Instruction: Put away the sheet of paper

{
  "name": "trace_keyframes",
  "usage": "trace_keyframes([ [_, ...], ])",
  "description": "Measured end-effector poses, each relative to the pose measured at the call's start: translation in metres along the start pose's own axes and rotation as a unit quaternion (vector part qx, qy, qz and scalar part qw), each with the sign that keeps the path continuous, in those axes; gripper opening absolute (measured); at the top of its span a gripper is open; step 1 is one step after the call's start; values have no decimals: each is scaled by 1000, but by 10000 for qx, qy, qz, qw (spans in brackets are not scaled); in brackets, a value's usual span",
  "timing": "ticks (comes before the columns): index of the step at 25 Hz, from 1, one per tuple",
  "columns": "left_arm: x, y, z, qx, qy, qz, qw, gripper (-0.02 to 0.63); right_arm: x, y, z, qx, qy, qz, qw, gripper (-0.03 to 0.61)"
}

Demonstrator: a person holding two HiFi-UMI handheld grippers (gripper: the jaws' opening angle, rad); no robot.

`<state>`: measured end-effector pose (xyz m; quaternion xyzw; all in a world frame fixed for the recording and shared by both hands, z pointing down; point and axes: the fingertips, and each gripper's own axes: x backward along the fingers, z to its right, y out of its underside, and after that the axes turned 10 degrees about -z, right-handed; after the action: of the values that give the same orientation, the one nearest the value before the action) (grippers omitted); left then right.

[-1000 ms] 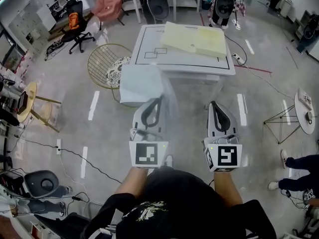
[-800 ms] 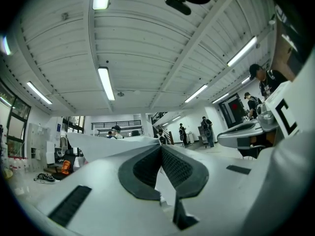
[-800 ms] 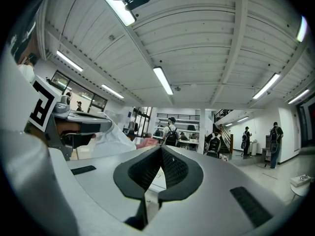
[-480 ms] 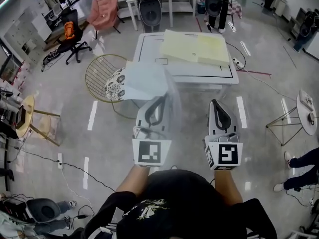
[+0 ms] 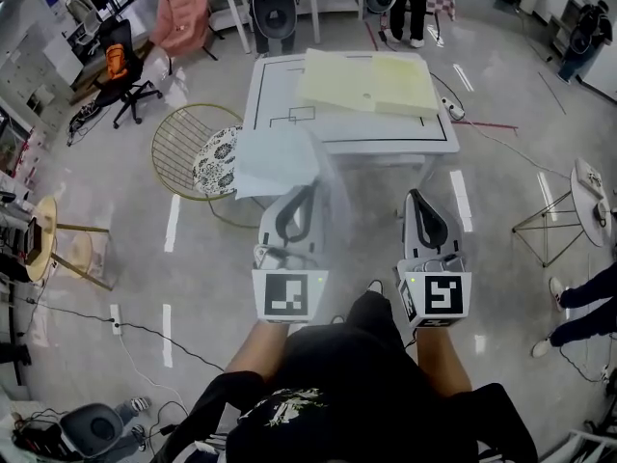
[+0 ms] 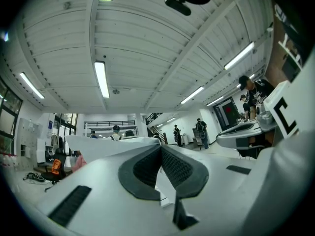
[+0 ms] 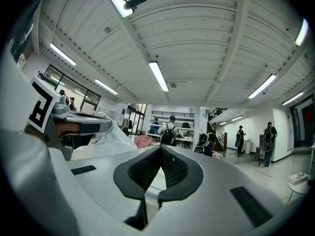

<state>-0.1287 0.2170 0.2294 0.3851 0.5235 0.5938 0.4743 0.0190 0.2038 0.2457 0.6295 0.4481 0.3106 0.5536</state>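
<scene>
From the head view, the left gripper (image 5: pixel 308 191) has its jaws pressed together on one edge of the sheet of paper (image 5: pixel 275 157). The sheet fans out from the tips toward eleven o'clock. It is thin, white and limp, and half see-through along its right border. The right gripper (image 5: pixel 416 199) rides beside it at three o'clock, closed on nothing. Both point to twelve o'clock, where the white table (image 5: pixel 280 80) stands, glossy and ruled with black lines, under flat pale yellow sheets (image 5: pixel 366 80). I'd judge the paper's resting place lies straight ahead, with the left hand carrying it there. A gold wire chair (image 5: pixel 174 152) sits at ten o'clock.

In the left gripper view, the left gripper (image 6: pixel 161 148) shows ribbed dark pads meeting at the tip, with the sheet of paper (image 6: pixel 108 144) rising as a pale flap at nine o'clock.

In the right gripper view, the right gripper (image 7: pixel 160 148) has its pads together with nothing between them. The crumpled white shape at ten o'clock is probably that same sheet.
</scene>
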Motion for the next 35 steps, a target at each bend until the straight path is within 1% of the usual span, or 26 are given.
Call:
trace_keyframes([
  [3,-7,3,-5,56,-26,-23,10000,0,-9,2,-1,-7,-39,-13,10000,-2],
  [9,-27,9,-14,17,-42,-111,9999,0,-33,5,2,-74,-108,-43,9999,-2],
  [13,-43,10,-17,-135,-24,-136,9998,0,-50,10,7,-127,-116,-105,9998,-2],
  [18,-65,19,-24,-120,-19,-342,9993,0,-75,15,13,-164,-172,-148,9996,-2],
  [22,-86,20,-27,-126,-42,-316,9994,0,-97,18,24,-186,-192,-155,9995,-2],
  [29,-130,17,-39,-8,-160,-444,9989,0,-141,11,44,-147,-365,-187,9991,-2],
  [35,-174,9,-43,-82,-216,-512,9984,1,-180,3,73,-113,-427,-154,9989,-2],
])
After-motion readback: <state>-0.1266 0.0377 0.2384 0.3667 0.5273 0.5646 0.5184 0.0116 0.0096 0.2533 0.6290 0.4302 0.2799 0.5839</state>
